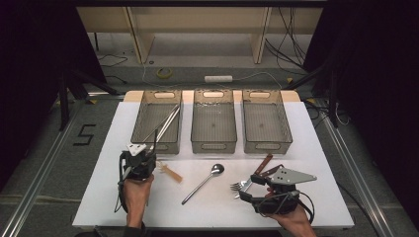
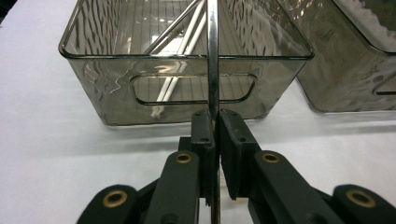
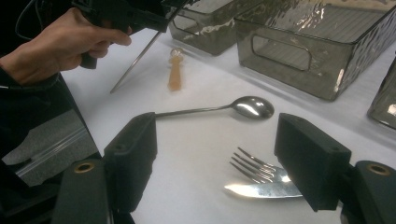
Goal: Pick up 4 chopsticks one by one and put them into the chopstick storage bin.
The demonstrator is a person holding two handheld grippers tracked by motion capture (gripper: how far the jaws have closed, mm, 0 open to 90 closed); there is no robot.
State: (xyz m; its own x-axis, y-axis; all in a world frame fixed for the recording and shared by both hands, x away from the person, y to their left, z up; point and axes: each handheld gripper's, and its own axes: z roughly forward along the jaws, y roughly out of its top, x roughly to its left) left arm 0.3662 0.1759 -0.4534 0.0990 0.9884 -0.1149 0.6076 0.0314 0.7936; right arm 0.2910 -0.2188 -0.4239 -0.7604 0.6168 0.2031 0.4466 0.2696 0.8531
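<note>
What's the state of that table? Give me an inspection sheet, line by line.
Surface: white table, bare between items.
Job's things: metal rod, upright before the left bin; more rods lie inside it.
Clutter: middle bin and right bin; spoon, fork, knife, wooden piece.
Grippers: left gripper clamps the rod; right gripper open over fork and knife.
Cables: loose floor cables.
Surroundings: tape roll, power strip.

A lab-style recording space was shown.
A white table [image 1: 148, 207] was ringed by black curtains, metal framing [image 1: 44, 158], loose cables [image 1: 291, 39] and a taped floor number [image 1: 85, 134].
</note>
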